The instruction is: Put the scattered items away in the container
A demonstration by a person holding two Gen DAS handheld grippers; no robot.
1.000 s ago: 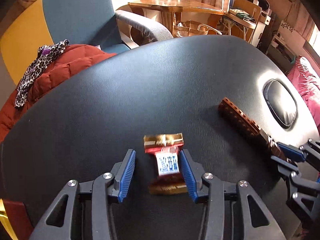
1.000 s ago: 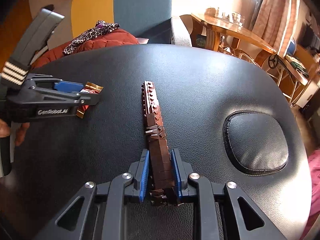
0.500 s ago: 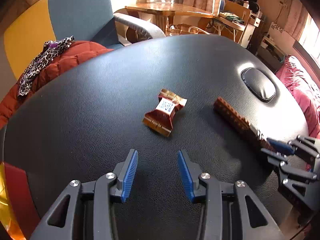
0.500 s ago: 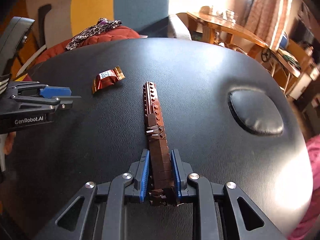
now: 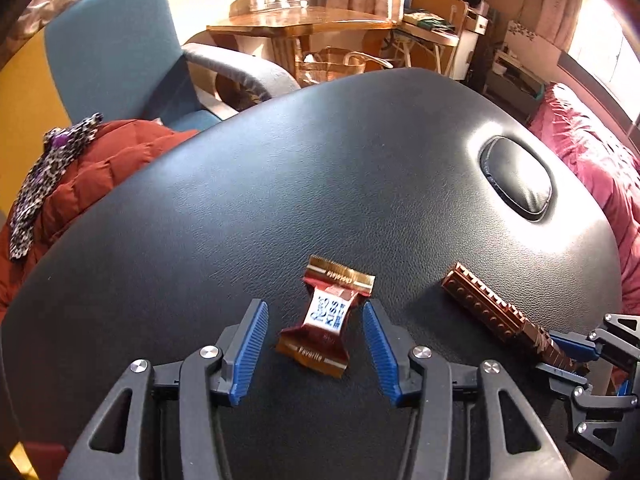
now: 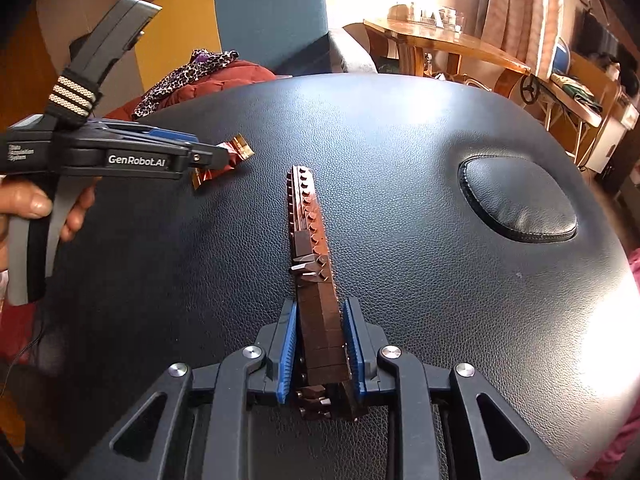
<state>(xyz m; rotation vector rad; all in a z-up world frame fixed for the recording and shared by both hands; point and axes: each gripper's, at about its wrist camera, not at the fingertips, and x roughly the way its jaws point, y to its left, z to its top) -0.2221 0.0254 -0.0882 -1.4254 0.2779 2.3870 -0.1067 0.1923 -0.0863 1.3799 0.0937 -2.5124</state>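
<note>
Your left gripper (image 5: 314, 346) has just been opening; its blue pads stand apart on either side of a chocolate wrapper (image 5: 328, 318) lying on the black padded table (image 5: 320, 168). Your right gripper (image 6: 319, 346) is clenched on a brown brick strip (image 6: 314, 268) resting on the table.

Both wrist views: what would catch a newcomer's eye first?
The long brown toy-brick strip, lying on the black padded leather table, its near end clamped by the right gripper. Left of it, the red-and-gold foil candy wrapper lies between the left gripper's spread blue fingers, untouched.
</note>
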